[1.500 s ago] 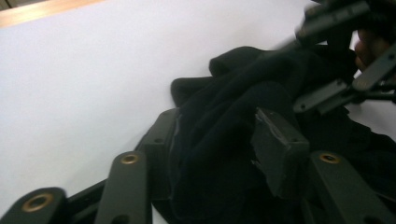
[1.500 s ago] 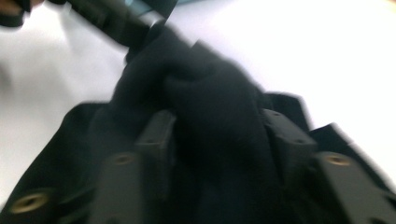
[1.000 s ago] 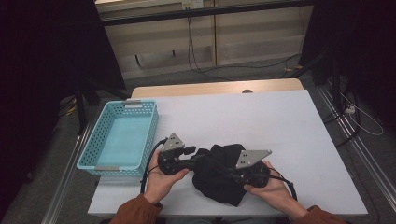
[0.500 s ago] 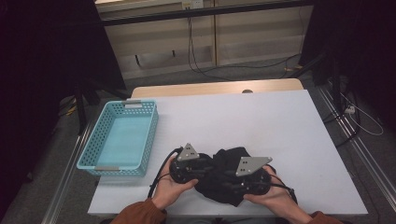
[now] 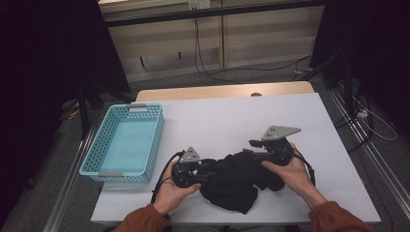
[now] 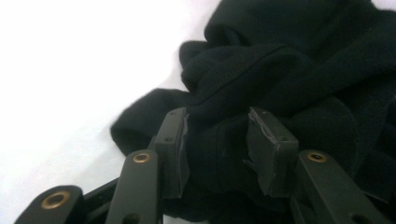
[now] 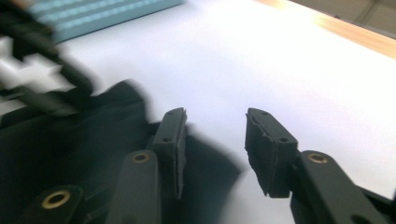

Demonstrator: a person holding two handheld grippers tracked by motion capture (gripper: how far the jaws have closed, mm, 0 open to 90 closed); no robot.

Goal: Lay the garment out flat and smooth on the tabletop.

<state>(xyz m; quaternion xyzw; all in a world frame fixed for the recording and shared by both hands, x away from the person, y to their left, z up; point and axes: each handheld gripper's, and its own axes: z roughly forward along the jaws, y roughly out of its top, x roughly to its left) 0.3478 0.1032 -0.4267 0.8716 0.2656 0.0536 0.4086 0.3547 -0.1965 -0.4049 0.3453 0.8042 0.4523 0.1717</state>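
High view overhead; 2 close gripper views share black cloth

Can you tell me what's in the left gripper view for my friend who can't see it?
The left gripper has its two black jaws open around a fold of a crumpled black cloth. The cloth lies bunched on a white table, which takes up the left part of the picture.

At the left edge of your white table sits an empty light-blue basket. Past the far edge, you'll see cables trailing over the floor.
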